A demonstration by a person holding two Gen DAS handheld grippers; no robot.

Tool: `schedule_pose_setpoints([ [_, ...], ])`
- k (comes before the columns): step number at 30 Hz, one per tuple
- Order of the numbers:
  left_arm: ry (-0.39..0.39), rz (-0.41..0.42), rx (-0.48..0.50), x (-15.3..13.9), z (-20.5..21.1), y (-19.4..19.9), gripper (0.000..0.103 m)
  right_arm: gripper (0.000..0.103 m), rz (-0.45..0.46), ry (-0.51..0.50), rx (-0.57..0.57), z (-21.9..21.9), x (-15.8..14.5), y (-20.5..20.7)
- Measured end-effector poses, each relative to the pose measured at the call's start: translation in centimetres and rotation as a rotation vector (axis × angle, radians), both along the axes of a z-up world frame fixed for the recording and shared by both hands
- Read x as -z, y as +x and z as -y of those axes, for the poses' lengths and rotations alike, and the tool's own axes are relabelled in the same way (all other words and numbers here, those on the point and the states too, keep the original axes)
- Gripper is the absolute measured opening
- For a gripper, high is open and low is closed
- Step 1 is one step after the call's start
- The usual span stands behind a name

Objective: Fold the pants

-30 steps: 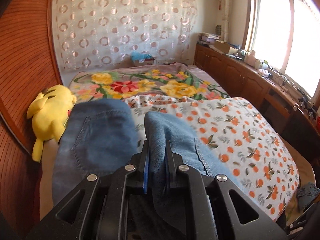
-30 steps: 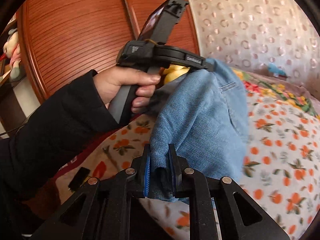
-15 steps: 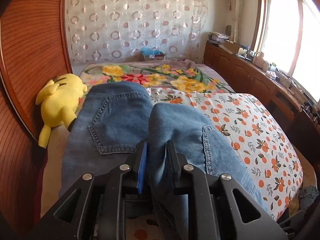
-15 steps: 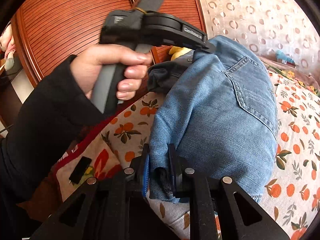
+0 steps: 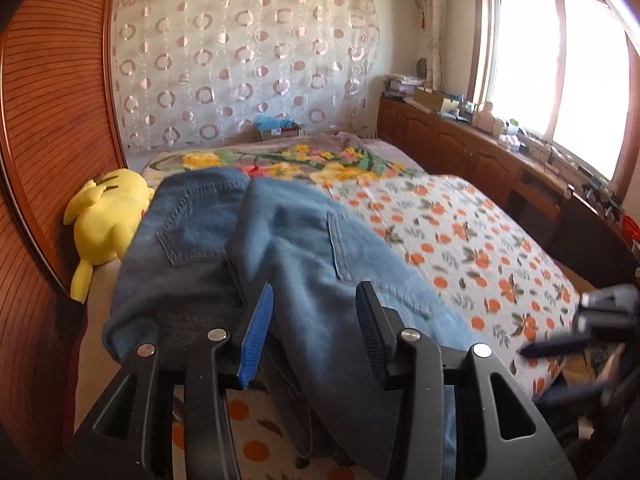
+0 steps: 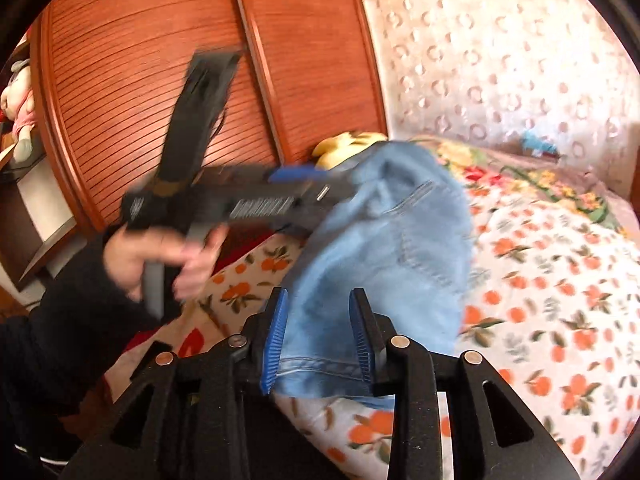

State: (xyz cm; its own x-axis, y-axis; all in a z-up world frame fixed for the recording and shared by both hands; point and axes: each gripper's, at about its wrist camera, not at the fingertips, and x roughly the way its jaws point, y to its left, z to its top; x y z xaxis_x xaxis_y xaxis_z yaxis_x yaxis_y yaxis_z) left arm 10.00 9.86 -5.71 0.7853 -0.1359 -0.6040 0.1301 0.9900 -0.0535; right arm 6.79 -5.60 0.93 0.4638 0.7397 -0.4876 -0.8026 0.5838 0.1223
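Along the left side runs a slatted wooden wardrobe (image 5: 52, 128), and a yellow plush toy (image 5: 108, 216) lies at its foot, just beside the far end of the jeans (image 5: 288, 248). The jeans lie on the bed (image 5: 480, 248) over its orange-print cover, seat side up with both back pockets showing, one half lapped over the other and the cloth rumpled rather than flat. Nearest the camera, the left gripper (image 5: 316, 328) has just been opening; its jaws stand partly apart with denim running between them, and the pads no longer seem to press on it. In the right wrist view, the person's hand (image 6: 160, 256) around the left tool's handle is blurred with motion. The right gripper (image 6: 320, 340) has likewise just been opening, and it sits moderately wide with the stitched edge of the jeans lying loose between its jaws, not pinched. Further right the bed cover is bare, with a floral blanket (image 5: 280, 160) beyond it and low cabinets (image 5: 460, 148) under the window (image 5: 560, 60). This looks like the release at the end of a fold: the jeans have been laid down and both tools are letting go. The next move probably calls for drawing both tools clear without dragging the cloth, then smoothing the heap and taking new hold for a further fold.
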Motion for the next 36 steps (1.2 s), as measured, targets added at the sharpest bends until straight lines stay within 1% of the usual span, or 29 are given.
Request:
schedule_pose_setpoints([
  [4, 0.057, -0.06, -0.017, 3.0, 0.2, -0.7, 0.044, 0.034, 0.023, -0.034, 0.059, 0.1, 0.8, 1.3],
  [6, 0.049, -0.087, -0.03, 4.3, -0.2, -1.0, 0.044, 0.034, 0.014, -0.053, 0.074, -0.6, 1.8, 1.9],
  [8, 0.026, -0.116, -0.045, 5.4, -0.8, -1.2, 0.044, 0.034, -0.019, -0.08, 0.071, -1.6, 3.1, 2.7],
  [10, 0.014, -0.125, -0.058, 5.9, -1.2, -1.4, 0.044, 0.034, -0.05, -0.093, 0.056, -2.3, 4.1, 2.9],
  [13, -0.005, -0.118, -0.077, 5.5, -1.6, -1.7, 0.044, 0.037, -0.081, -0.096, 0.031, -3.4, 5.0, 2.7],
  [16, -0.028, -0.088, -0.084, 4.3, -1.6, -2.3, 0.044, 0.037, -0.103, -0.08, 0.029, -3.8, 5.4, 3.1],
  [19, -0.042, -0.046, -0.053, 2.7, -0.4, -3.0, 0.044, 0.037, -0.101, -0.086, 0.022, -4.0, 6.0, 3.2],
  [22, -0.043, -0.024, -0.009, 2.0, 1.3, -3.5, 0.044, 0.037, -0.097, -0.088, 0.013, -3.8, 5.7, 2.8],
  [24, -0.043, -0.028, 0.014, 2.2, 2.0, -4.0, 0.044, 0.037, -0.109, -0.063, 0.015, -2.9, 5.3, 2.8],
  [27, -0.043, -0.058, 0.021, 3.2, 2.4, -4.2, 0.044, 0.037, -0.123, -0.032, 0.03, -1.4, 5.0, 3.3],
  [30, -0.037, -0.084, 0.01, 4.4, 2.5, -4.2, 0.044, 0.037, -0.107, -0.027, 0.072, -0.3, 4.7, 3.7],
  [34, -0.018, -0.1, -0.004, 6.0, 2.4, -4.4, 0.044, 0.037, -0.109, -0.018, 0.115, 0.5, 4.5, 4.4],
  [36, -0.026, -0.101, -0.005, 6.7, 2.3, -4.4, 0.044, 0.037, -0.114, -0.031, 0.126, 0.4, 4.9, 4.4],
])
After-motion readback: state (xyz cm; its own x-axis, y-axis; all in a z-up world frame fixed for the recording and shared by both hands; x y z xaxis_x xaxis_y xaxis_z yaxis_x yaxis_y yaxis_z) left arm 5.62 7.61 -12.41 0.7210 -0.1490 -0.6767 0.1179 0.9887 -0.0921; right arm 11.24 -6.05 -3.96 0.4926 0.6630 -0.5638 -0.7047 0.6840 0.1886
